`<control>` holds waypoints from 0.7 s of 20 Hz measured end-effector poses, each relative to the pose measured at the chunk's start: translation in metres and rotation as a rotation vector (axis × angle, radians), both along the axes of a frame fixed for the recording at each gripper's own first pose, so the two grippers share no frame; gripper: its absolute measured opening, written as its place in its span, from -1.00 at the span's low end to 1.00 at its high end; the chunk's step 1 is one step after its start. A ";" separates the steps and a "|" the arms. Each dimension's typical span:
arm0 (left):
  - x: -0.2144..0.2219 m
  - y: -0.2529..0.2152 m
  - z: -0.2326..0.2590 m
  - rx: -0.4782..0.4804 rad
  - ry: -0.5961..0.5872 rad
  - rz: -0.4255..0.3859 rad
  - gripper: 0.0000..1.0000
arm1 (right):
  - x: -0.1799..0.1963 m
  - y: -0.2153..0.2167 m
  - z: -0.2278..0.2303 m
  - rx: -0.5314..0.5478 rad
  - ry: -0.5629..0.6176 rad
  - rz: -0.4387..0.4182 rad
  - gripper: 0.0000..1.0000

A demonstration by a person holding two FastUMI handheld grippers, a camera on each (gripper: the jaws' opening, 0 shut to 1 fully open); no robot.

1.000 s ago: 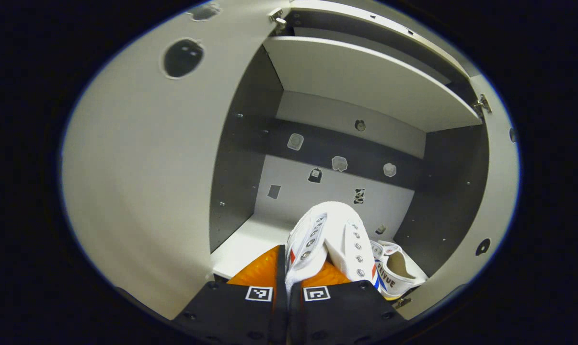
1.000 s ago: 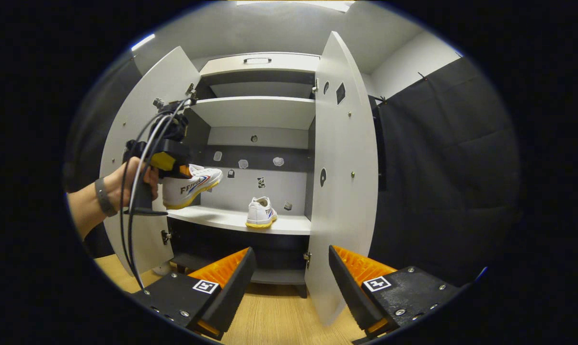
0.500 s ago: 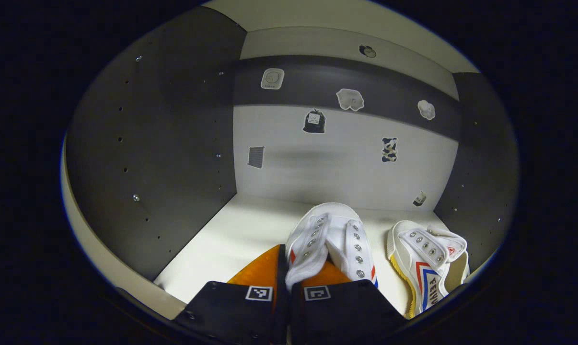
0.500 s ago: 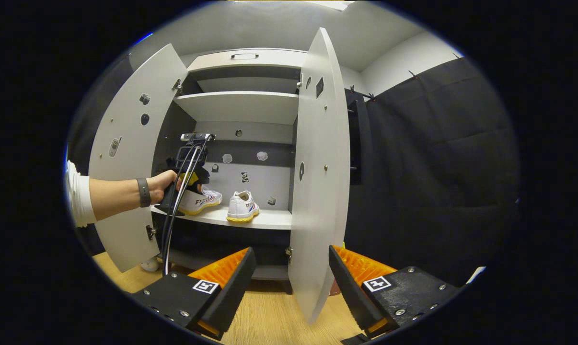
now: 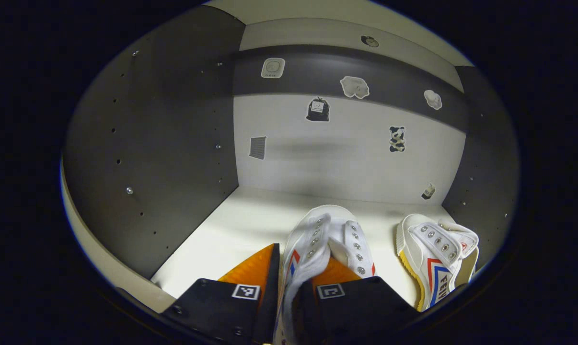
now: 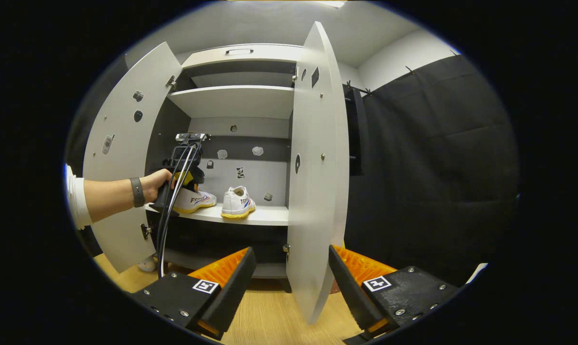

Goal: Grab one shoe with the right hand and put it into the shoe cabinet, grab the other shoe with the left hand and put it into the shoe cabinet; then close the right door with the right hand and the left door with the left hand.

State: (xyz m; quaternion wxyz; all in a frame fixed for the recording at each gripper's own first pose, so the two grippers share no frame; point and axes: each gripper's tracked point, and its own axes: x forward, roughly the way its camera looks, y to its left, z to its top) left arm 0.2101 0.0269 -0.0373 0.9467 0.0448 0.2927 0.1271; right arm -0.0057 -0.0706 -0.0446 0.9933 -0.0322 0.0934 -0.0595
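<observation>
Grey cabinet walls and a pale back panel dotted with small stickers frame the shelf (image 5: 231,235) where both shoes now sit, inside the shoe cabinet (image 6: 236,103). From the left: the left door (image 6: 121,143) stands swung wide, and just past it a hand (image 6: 157,184) reaches in with the left gripper (image 6: 183,184) at the shelf's left end. In the left gripper view, the left gripper (image 5: 289,292) has its 2 orange fingers (image 5: 253,270) close around the heel collar of the near shoe (image 5: 327,237); the left finger sits a little off the fabric, so whether both fingers press on it I cannot tell. That shoe appears to rest on the shelf, its long axis running straight ahead of the fingers, toe toward the back panel. Just to its right lies the second shoe (image 5: 437,254), roughly parallel, apart from the first.

Further right, the right door (image 6: 313,167) hangs open, edge-on toward the right gripper (image 6: 289,282), whose fingers are spread wide with nothing between them, low in front of the cabinet above the wooden floor (image 6: 270,321).

I'd judge the placing is nearly finished. The right door lies directly ahead of the right gripper's fingers, far nearer to it than to the left one, while the left door stands beside the left hand's wrist.
</observation>
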 end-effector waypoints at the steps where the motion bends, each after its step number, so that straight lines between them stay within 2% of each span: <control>1: 0.000 0.002 0.001 0.000 -0.004 0.005 0.05 | -0.001 0.001 0.001 0.001 -0.002 0.002 0.88; 3: -0.002 0.007 0.003 0.000 -0.015 0.007 0.43 | 0.000 0.001 0.002 0.014 -0.007 0.000 0.88; 4: -0.003 0.012 0.003 0.002 -0.014 0.013 0.52 | 0.000 0.000 0.002 0.017 -0.009 0.001 0.88; 5: -0.005 0.014 0.003 -0.004 -0.013 0.020 0.72 | 0.000 0.000 0.002 0.020 -0.008 0.002 0.88; 6: -0.007 0.015 0.002 -0.023 -0.012 0.023 0.82 | -0.001 0.000 0.002 0.022 -0.009 0.002 0.88; 9: -0.014 0.007 0.010 -0.106 -0.039 0.012 0.89 | -0.002 0.001 0.004 0.026 -0.012 0.004 0.88; 14: -0.029 -0.013 0.032 -0.125 -0.087 -0.045 0.89 | -0.009 0.005 0.009 0.029 -0.019 0.012 0.88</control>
